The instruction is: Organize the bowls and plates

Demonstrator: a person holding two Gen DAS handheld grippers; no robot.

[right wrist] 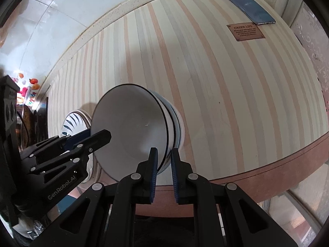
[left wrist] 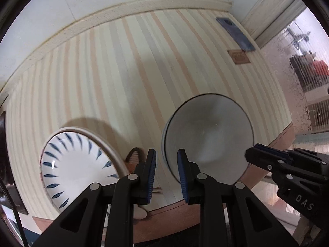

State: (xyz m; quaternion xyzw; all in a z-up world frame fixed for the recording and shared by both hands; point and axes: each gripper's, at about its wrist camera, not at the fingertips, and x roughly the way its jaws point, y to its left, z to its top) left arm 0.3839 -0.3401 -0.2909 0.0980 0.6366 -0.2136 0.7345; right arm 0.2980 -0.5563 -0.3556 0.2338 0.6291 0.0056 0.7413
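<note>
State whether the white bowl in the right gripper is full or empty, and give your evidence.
Empty. The right wrist view looks straight into the white bowl and shows only its bare, smooth inside.

We read "GenRobot.AI" in pale letters along the black body of the left tool (right wrist: 88, 138), seen from the right wrist. On the right tool (left wrist: 259, 154), seen from the left wrist, we read "DAS". A small brown plaque (right wrist: 245, 32) on the striped desk (right wrist: 205, 82) is headed "GREEN LIFE"; its smaller lines are too fine to read.
</note>
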